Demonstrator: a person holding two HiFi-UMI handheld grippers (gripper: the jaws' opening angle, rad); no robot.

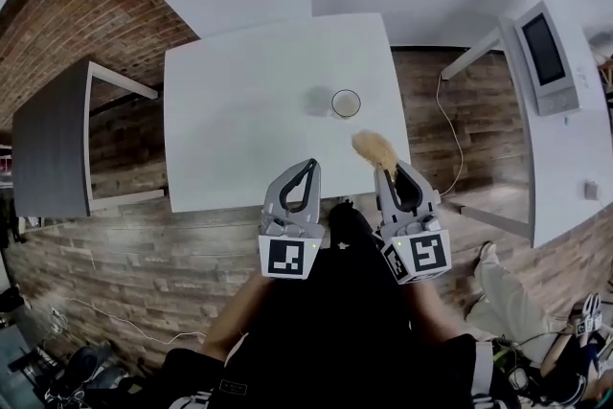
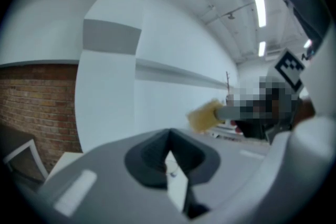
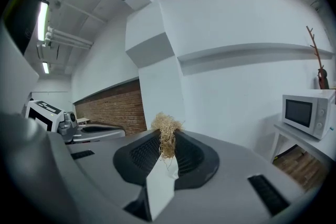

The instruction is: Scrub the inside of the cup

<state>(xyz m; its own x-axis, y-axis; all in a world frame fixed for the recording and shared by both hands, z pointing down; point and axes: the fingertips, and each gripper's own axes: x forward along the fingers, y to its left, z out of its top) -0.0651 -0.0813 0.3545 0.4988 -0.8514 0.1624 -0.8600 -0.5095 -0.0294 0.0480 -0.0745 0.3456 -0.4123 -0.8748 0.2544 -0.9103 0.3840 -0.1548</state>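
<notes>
A clear glass cup (image 1: 346, 102) stands upright on the white table (image 1: 239, 110), toward its right side. My right gripper (image 1: 390, 170) is shut on a tan fibrous scrubber (image 1: 374, 148), whose tuft sticks out over the table's near right corner, short of the cup. In the right gripper view the scrubber (image 3: 167, 134) shows pinched between the dark pads (image 3: 142, 153). My left gripper (image 1: 310, 166) is shut and empty, at the table's near edge, left of the other one. From the left gripper view the scrubber (image 2: 205, 114) appears off to the right.
A grey side table (image 1: 53, 144) stands to the left over the brick-pattern floor. A microwave (image 1: 546, 57) sits on a white shelf at the right, with a cable (image 1: 450, 148) trailing on the floor beside the table. A person's legs (image 1: 517, 302) show at lower right.
</notes>
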